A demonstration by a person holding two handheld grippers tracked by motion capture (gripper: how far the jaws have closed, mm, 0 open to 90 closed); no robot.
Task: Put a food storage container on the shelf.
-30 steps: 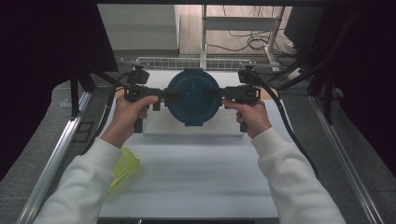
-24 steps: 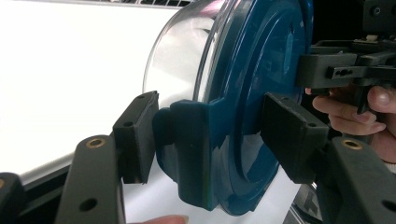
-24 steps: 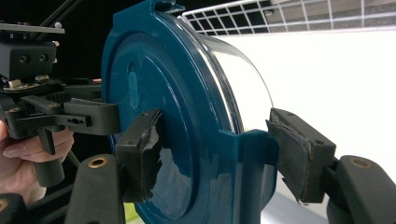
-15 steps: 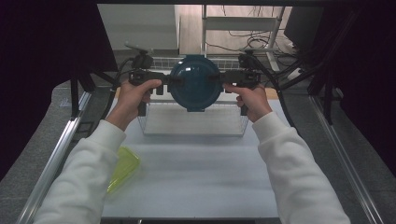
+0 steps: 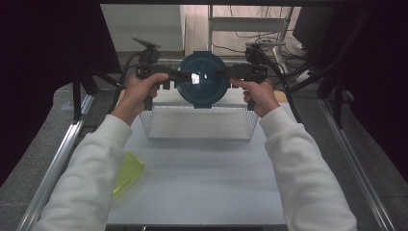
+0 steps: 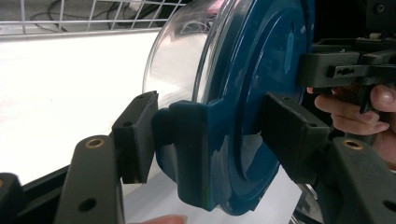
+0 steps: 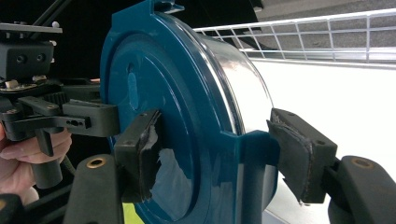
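Near edge of table [image 5: 202,192] has a yellow-green item [image 5: 129,171] lying flat, not involved. Farther out, over the wire basket [image 5: 199,126], the clear container with blue lid [image 5: 201,79] hangs in the air, left gripper [image 5: 175,77] and right gripper [image 5: 226,74] each partly closed and clamped on a lid side tab. Looks rigid, light, smooth and slippery, so the tabs [image 6: 187,144] are the sensible hold; clear wall probably would slide.

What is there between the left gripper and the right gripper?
In the high view, the blue-lidded clear container hangs between the left gripper and the right gripper, each clamped on a side latch, above the wire basket.
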